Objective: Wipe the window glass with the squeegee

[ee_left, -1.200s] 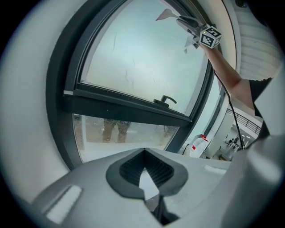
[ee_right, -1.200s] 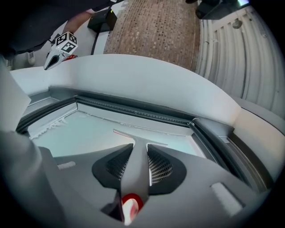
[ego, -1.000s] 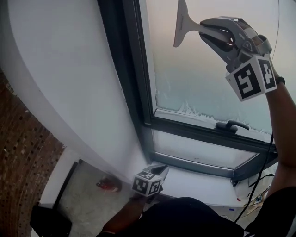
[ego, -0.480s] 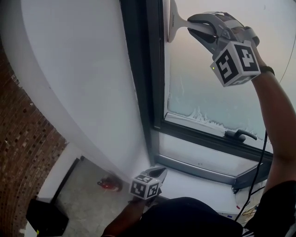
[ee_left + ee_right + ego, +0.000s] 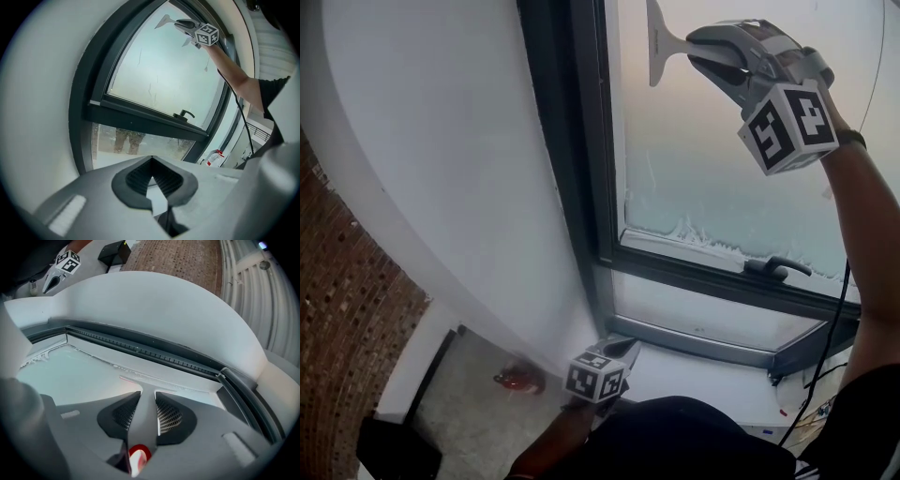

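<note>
The right gripper (image 5: 694, 49) pinches the squeegee (image 5: 656, 42) by its handle and holds the blade at the window glass's (image 5: 722, 178) upper left, likely to start a stroke. The left gripper (image 5: 625, 347), pressed together on nothing, hangs idle well below that glass.

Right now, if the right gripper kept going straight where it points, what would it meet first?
Probably the dark window frame: the squeegee clamped in the right gripper leads, its blade near the edge of the glass, frame just beyond. Depth is unclear.

Right gripper (image 5: 148, 398) jaws tight on squeegee (image 5: 141, 423) handle, blade on window glass (image 5: 65, 373) near dark frame (image 5: 154, 352)
</note>
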Demonstrator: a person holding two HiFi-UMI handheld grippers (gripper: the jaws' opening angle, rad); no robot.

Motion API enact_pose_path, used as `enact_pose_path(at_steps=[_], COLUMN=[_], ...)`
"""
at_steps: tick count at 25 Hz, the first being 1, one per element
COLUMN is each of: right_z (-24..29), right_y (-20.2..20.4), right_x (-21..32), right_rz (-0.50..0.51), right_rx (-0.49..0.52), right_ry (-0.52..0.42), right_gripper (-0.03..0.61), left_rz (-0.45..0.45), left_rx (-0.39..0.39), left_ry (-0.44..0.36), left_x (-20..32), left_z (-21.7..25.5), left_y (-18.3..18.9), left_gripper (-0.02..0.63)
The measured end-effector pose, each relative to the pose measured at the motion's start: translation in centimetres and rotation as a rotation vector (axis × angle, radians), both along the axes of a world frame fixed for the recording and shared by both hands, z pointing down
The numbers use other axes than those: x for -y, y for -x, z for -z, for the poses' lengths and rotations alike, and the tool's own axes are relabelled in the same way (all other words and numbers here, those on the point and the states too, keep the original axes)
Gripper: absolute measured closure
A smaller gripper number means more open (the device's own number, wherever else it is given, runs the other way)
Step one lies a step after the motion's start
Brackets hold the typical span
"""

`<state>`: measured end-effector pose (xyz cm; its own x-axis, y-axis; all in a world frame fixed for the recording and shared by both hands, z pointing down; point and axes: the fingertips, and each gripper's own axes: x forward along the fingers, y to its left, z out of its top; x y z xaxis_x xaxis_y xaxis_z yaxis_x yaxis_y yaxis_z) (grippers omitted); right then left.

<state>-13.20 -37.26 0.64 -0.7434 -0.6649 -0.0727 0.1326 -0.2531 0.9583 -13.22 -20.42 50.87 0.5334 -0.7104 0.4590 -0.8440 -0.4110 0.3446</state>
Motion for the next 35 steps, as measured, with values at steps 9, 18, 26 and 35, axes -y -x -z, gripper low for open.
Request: enact_pose_path(at_steps=[9,18,26,35], right_z=[0.8,0.9,0.8,1.2], right_y=[-8.1,-17.0,-23.2,-27.9], right_x=[-0.9,-1.9,-2.6,-3.0], right_rz=[-0.088,-0.203,-0.29,-0.34], right_rx=[0.004,0.026,0.048,0.074], right_ry=[0.009,0.02,0.033,0.033], right_gripper=[0.459,0.459,0.459,0.459], left_rz=[-0.092,-0.207,-0.279,-0.298], left_rx=[0.001,-0.001,-0.006,-0.014], left_ry=[0.003,0.008,0.018,0.018], left_x=[0.0,-0.5,-0.8,-0.8], left_z=[-0.1,-0.2,0.0,0.5], left_y=[-4.2,-9.4,-12.8,-15.2], left_gripper=[0.614,0.614,0.614,0.614])
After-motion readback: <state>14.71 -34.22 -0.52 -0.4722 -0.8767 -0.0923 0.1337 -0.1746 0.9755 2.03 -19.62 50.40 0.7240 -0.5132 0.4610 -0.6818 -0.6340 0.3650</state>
